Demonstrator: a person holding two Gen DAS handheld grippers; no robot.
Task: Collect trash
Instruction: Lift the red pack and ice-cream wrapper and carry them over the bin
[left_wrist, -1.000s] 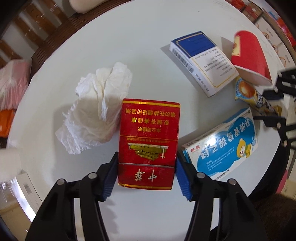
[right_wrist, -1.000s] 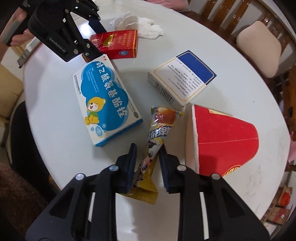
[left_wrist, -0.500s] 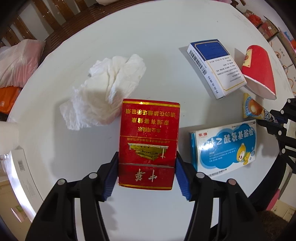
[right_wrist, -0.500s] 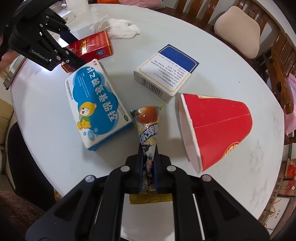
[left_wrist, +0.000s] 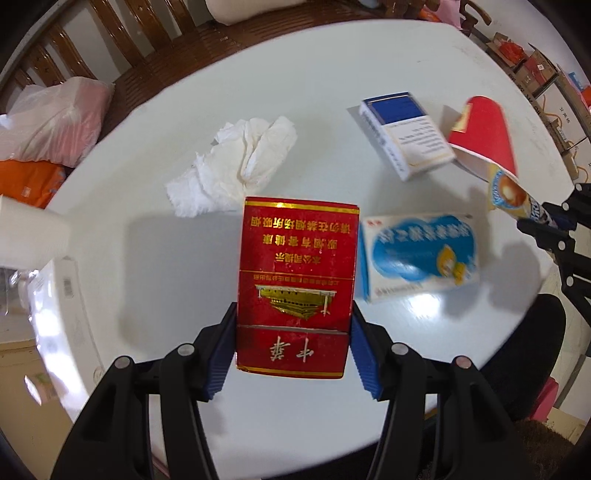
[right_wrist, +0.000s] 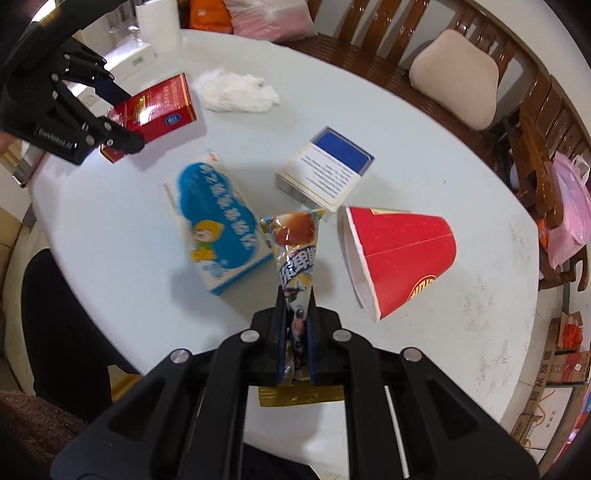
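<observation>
My left gripper is shut on a red cigarette pack and holds it above the white round table. The pack also shows in the right wrist view, held in the left gripper. My right gripper is shut on a cone-shaped ice cream wrapper, lifted off the table; it also shows in the left wrist view. A crumpled white tissue, a blue cartoon-bear box, a blue-and-white box and a red paper cup on its side lie on the table.
Wooden chairs ring the far side, one with a beige cushion. Plastic bags sit on a chair at left. A white roll and a white box stand at the table's left edge. Cardboard boxes lie on the floor.
Both grippers have risen from the table with their loads. The right gripper closed on the ice cream wrapper and lifted it. The cigarette pack stays clamped in the left gripper.
</observation>
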